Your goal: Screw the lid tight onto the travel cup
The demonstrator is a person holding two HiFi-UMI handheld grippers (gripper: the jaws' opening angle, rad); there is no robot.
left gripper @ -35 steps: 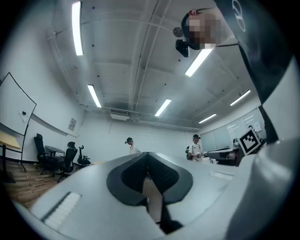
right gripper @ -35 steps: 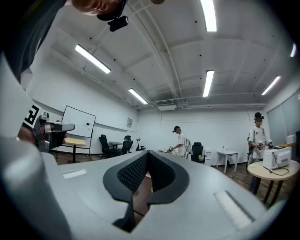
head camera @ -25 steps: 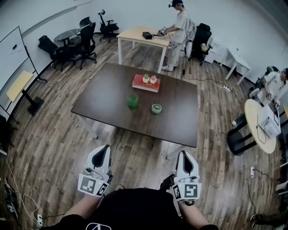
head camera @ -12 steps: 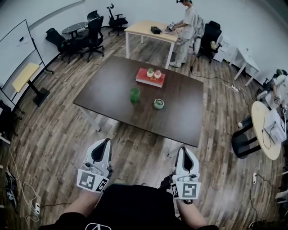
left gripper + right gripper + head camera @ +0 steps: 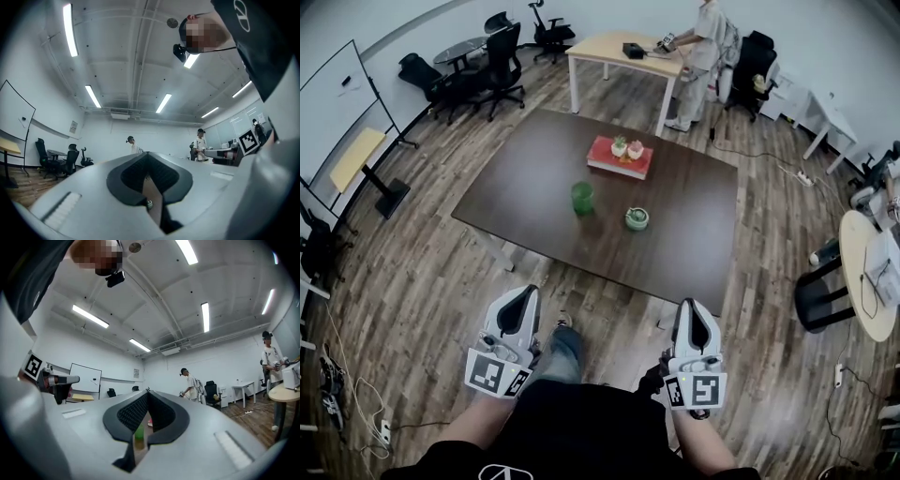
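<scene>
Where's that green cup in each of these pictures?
Head view: green cup mid-table on the dark table.
Left gripper view: cannot make it out.
Right gripper view: low centre, through the slit between the jaws.
Shared landmark: the dark table, in all views.

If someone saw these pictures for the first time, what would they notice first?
Two shut, empty grippers low in the head view: the left gripper and the right gripper. Beyond them, a dark table carries a green cup and, apart to its right, a round lid.
</scene>
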